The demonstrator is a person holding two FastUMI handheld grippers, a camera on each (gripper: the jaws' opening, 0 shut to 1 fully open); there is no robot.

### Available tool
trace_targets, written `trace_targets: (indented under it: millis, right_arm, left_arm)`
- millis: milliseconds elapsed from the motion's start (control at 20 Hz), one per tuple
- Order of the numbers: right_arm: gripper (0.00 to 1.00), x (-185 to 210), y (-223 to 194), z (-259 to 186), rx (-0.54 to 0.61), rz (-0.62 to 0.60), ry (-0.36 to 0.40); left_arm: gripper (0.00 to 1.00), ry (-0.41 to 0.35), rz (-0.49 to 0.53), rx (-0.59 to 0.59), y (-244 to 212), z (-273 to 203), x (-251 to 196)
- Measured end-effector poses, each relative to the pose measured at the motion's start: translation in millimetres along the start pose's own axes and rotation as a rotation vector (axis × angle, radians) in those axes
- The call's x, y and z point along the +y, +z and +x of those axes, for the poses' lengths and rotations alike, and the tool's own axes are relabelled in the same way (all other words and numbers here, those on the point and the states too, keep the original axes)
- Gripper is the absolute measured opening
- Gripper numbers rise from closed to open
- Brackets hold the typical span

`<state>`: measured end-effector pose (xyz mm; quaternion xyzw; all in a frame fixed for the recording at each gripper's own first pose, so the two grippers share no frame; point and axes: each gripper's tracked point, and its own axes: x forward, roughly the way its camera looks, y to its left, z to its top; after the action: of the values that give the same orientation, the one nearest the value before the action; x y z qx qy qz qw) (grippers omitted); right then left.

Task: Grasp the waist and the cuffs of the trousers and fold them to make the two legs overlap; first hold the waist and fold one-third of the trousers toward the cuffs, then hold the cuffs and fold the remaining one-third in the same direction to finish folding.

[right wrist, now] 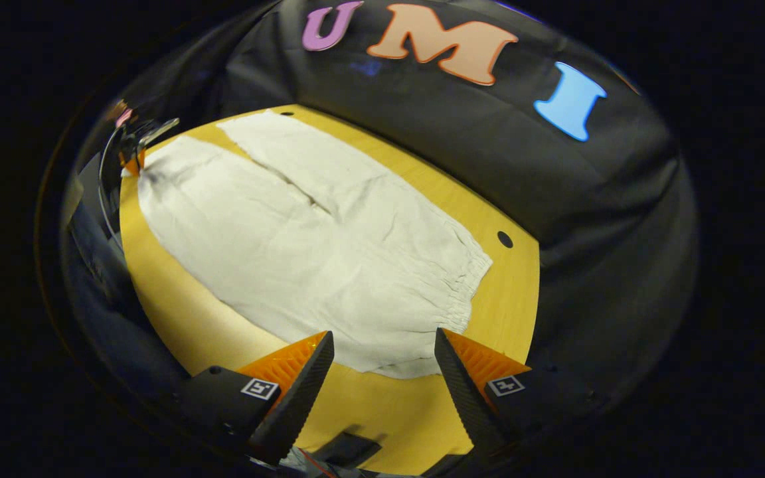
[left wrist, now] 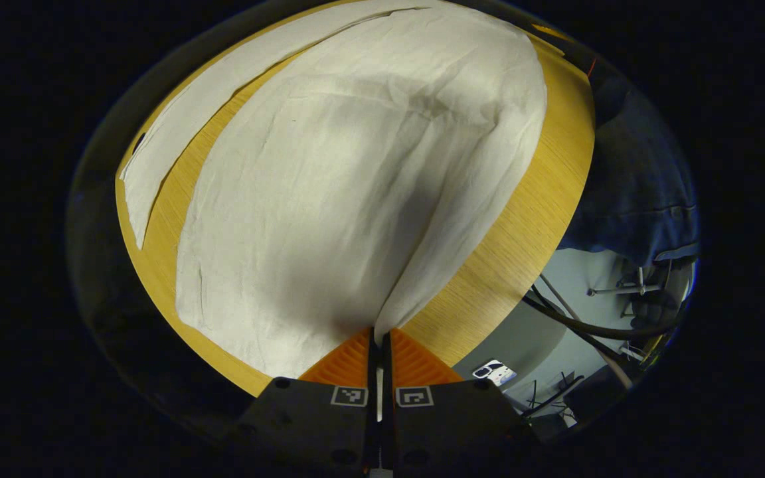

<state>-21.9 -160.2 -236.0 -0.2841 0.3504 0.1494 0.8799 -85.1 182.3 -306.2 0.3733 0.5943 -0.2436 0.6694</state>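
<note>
Our left gripper (left wrist: 380, 335) is pressed together on a cuff corner of the trousers (left wrist: 356, 192), and the cloth rises in a ridge from the wooden table (left wrist: 522, 219). Our right gripper (right wrist: 382, 362) is spread wide and hangs just before the waist edge, holding nothing. The trousers lie flat with both legs side by side. We think the risk is this: if only one side lifts, the cloth may drag and twist, so the legs overlap crooked.
</note>
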Motion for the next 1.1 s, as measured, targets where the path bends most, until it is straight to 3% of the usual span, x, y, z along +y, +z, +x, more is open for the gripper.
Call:
trace_targets:
  millis: [300,750,900,950,1000,1050,1100]
  right_arm:
    - [0.98,14.3,-32.4,36.1,0.14,-0.269,0.183]
    - [0.95,29.8,-61.5,68.4,0.291,-0.363,0.343]
    - [0.84,35.1,-65.8,71.2,0.326,-0.324,0.389]
    - [0.75,38.3,-67.3,72.5,0.34,-0.311,0.406]
    - [0.78,39.3,-67.9,71.0,0.353,-0.301,0.419]
    - [0.65,38.3,-66.1,71.8,0.354,-0.296,0.422]
    - [0.63,38.0,-66.5,71.3,0.358,-0.293,0.422]
  left_arm:
    - [0.01,0.02,0.008,0.032,-1.9,1.4,6.2]
    - [0.01,0.023,-0.016,0.055,-2.4,3.0,4.6]
    - [0.01,0.019,-0.011,0.066,-2.3,4.1,6.0]
    - [0.01,0.018,-0.013,0.068,-2.4,3.8,5.7]
    - [0.01,0.017,-0.015,0.067,-2.6,4.6,6.0]
    - [0.01,0.017,-0.017,0.066,-2.6,4.8,6.2]
    - [0.01,0.016,-0.02,0.064,-2.1,4.9,5.7]
